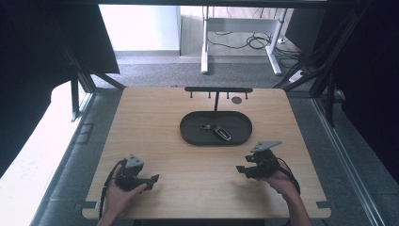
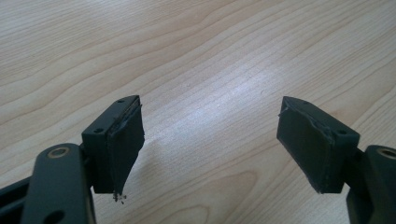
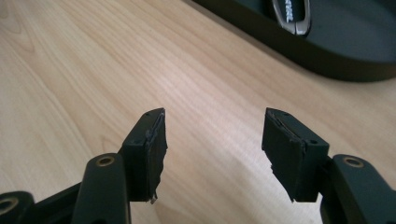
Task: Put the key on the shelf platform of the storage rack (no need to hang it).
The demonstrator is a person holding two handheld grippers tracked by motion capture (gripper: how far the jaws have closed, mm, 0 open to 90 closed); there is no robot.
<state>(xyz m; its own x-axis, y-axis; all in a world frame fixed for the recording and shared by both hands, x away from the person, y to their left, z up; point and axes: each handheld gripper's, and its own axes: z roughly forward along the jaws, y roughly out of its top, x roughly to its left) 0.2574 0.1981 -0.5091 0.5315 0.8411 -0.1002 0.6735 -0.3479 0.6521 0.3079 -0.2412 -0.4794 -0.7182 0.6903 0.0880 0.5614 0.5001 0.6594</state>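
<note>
Two grippers sit low over my near side of the table, well apart from each other, with bare wood between them. My left gripper hovers near the front left edge, its jaws spread wide with nothing between them; in the left gripper view I see plain wood grain under the pads. My right gripper is near the front right, just short of the tray, and its jaws stand apart and hold nothing; in the right gripper view the gap is narrower than on the left.

Room to move is good across the front half of the table. Farther back the dark oval tray sits about mid-table, and behind it a black rack with small pegs stands along the far edge.

Inside the tray lies a key fob, dark with a silver rim, slanted, with a small ring piece at its left end. In the right gripper view the key fob pokes in at the top edge; it carries pale lettering that I cannot read.
</note>
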